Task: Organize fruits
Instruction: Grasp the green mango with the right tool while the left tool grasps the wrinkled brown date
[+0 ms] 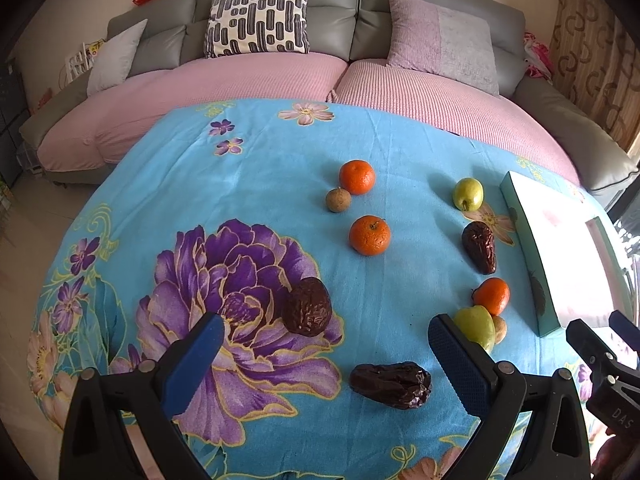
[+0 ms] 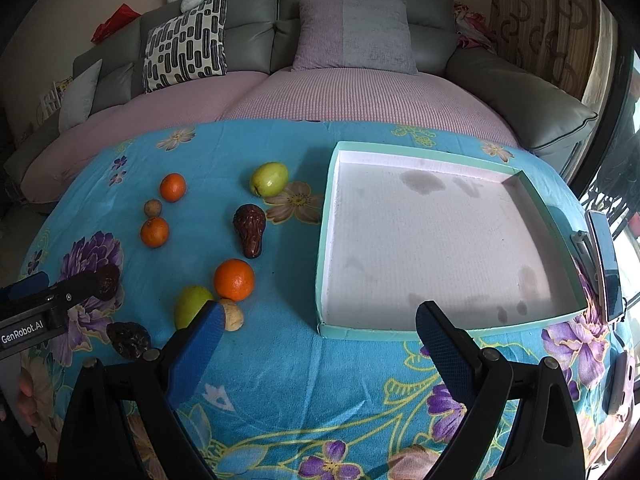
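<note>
Fruit lies scattered on the blue floral cloth (image 1: 260, 168). My left gripper (image 1: 328, 344) is open, with a dark date (image 1: 307, 306) just beyond its fingers and another date (image 1: 390, 385) between them on the cloth. Further off are two oranges (image 1: 369, 235), a small brown fruit (image 1: 338, 200), a green fruit (image 1: 468, 194) and a third date (image 1: 479, 247). My right gripper (image 2: 320, 332) is open with nothing in it, in front of the teal tray (image 2: 326, 240), whose white floor holds nothing. Left of it lie an orange (image 2: 234, 279), a green fruit (image 2: 192, 306) and a small brown fruit (image 2: 232, 315).
A grey sofa (image 2: 360, 0) with pink covers and cushions runs behind the table. A phone (image 2: 604, 264) stands at the table's right edge beside the tray. The left gripper's body (image 2: 36, 312) reaches in from the left in the right wrist view.
</note>
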{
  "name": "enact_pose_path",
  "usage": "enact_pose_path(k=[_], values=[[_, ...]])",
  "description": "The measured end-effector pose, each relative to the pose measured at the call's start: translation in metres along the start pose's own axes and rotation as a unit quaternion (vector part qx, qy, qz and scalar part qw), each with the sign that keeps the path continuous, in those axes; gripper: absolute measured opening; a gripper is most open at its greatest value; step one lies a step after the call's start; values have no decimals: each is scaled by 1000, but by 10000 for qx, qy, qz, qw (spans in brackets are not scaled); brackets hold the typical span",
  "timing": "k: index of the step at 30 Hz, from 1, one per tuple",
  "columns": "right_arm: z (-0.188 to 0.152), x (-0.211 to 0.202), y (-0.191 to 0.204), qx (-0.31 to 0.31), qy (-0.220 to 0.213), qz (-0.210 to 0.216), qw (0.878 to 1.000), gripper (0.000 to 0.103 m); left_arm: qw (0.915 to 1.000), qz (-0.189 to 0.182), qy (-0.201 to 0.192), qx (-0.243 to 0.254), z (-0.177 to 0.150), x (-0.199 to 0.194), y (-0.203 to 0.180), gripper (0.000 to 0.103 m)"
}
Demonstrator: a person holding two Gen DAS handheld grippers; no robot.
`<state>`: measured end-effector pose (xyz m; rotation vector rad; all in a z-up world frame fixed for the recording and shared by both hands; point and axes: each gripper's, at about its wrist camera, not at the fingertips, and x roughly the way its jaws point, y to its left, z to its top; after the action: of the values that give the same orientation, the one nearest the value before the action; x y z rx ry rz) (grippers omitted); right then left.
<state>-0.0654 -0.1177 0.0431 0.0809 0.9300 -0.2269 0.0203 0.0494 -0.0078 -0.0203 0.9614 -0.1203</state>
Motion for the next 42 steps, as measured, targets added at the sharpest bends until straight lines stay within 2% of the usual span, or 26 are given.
enact_pose_path(k=[8,12,13,15,19,21,23,27,29,31,33,36,39,42], values=[[7,2,23,-157,-96,719,9972,96,9989,-57,46,-458,4,4,24,102],[9,6,30,-199,-65,912,9956,94,9985,-82,149,-517,5,11,28,96],[9,7,32,-226,-69,932,9954,92,9984,-101,183,-532,5,13,29,95],[10,9,35,-262,-52,970,9949,74,9980,-146,236,-566,6,17,30,93],[13,19,43,-362,62,1072,9936,71,9975,-168,305,-612,9,22,30,90],[11,21,48,-434,133,1197,9918,59,9972,-202,350,-627,11,25,30,85],[8,26,55,-536,245,1287,9899,57,9968,-245,416,-640,10,28,30,84],[6,32,65,-727,359,1358,9874,45,9960,-281,524,-660,10,35,31,75],[4,33,70,-829,354,1373,9864,45,9957,-309,560,-666,10,38,31,72],[3,34,72,-908,371,1358,9859,43,9955,-338,591,-656,10,40,30,64],[3,37,74,-961,397,1317,9858,40,9952,-355,638,-656,10,43,29,63],[2,40,76,-1007,433,1274,9858,36,9945,-405,687,-678,10,46,30,50],[1,42,79,-1078,454,1202,9858,36,9940,-390,747,-692,9,51,31,49],[0,48,80,-1159,515,1000,9869,36,9932,-405,828,-705,8,56,32,43]])
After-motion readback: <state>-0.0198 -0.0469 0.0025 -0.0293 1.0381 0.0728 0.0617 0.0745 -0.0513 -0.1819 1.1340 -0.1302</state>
